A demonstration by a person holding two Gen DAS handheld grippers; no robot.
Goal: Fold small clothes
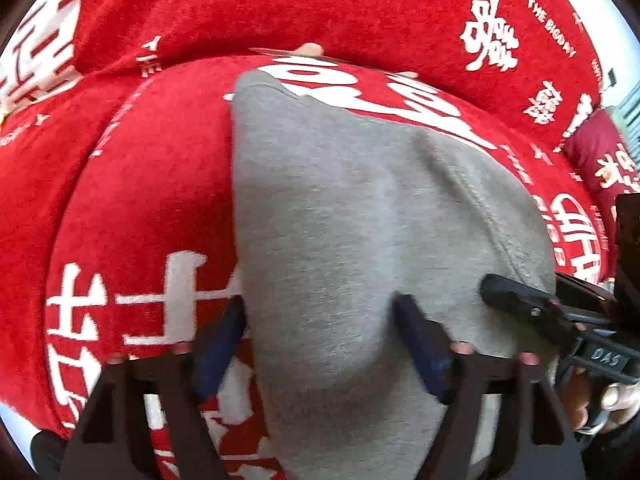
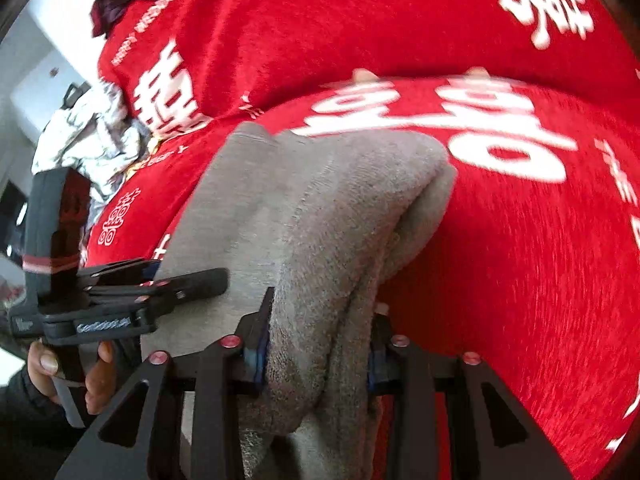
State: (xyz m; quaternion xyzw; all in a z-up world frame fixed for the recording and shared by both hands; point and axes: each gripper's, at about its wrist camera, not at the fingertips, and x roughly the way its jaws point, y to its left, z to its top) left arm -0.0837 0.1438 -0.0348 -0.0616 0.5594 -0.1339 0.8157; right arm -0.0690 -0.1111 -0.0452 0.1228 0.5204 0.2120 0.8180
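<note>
The grey garment lay on the red patterned cover, and much of it was cut off: its near end ran under both cameras and out of frame. From the left wrist, the left gripper had its jaws spread, one finger at the garment's left edge and the other on top of the cloth, pinching nothing that could be made out. Only this view showed the garment's smooth, flat face, with the right gripper's tip resting at its right edge.

The right wrist view alone showed the garment's right side doubled into thick folds, and the right gripper had its jaws pinching that bundle. Left of the garment, a crumpled silver-grey cloth sat half hidden behind the left gripper.
</note>
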